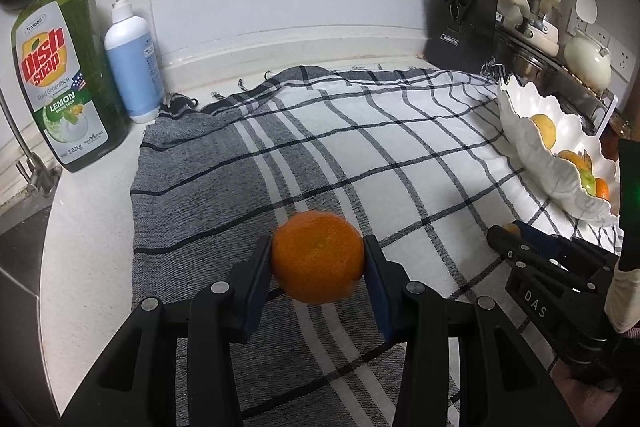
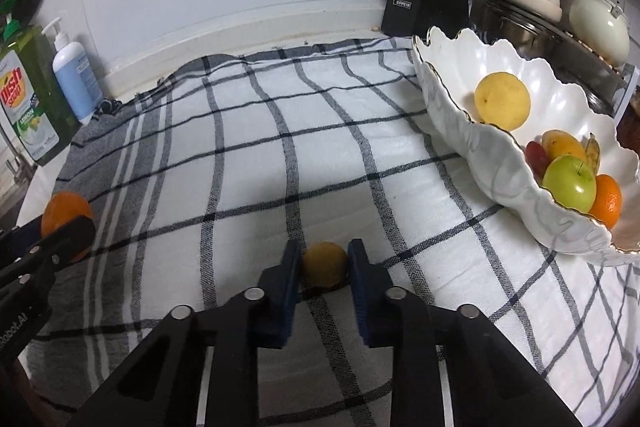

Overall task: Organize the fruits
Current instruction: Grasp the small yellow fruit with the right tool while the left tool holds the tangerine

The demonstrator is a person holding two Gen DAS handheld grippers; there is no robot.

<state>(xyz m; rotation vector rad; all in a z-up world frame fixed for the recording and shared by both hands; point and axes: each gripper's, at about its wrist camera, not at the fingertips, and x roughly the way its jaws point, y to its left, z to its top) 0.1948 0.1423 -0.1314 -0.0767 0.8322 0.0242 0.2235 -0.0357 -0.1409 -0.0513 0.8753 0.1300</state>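
My left gripper (image 1: 318, 259) is shut on an orange (image 1: 318, 257) and holds it just above the checked cloth (image 1: 360, 155). The orange also shows in the right wrist view (image 2: 64, 213). My right gripper (image 2: 324, 265) is shut on a small yellow fruit (image 2: 324, 264) that rests on the cloth (image 2: 280, 155). A white scalloped bowl (image 2: 452, 99) at the right holds a yellow fruit (image 2: 502, 101), a green apple (image 2: 568, 183), an orange (image 2: 608, 203) and other fruit. The bowl also shows in the left wrist view (image 1: 516, 123).
A green dish soap bottle (image 1: 60, 75) and a white pump bottle (image 1: 134, 63) stand at the back left beside a sink. A black knife block (image 1: 460, 23) stands at the back. Pots and a cream kettle (image 2: 600, 27) sit behind the bowl.
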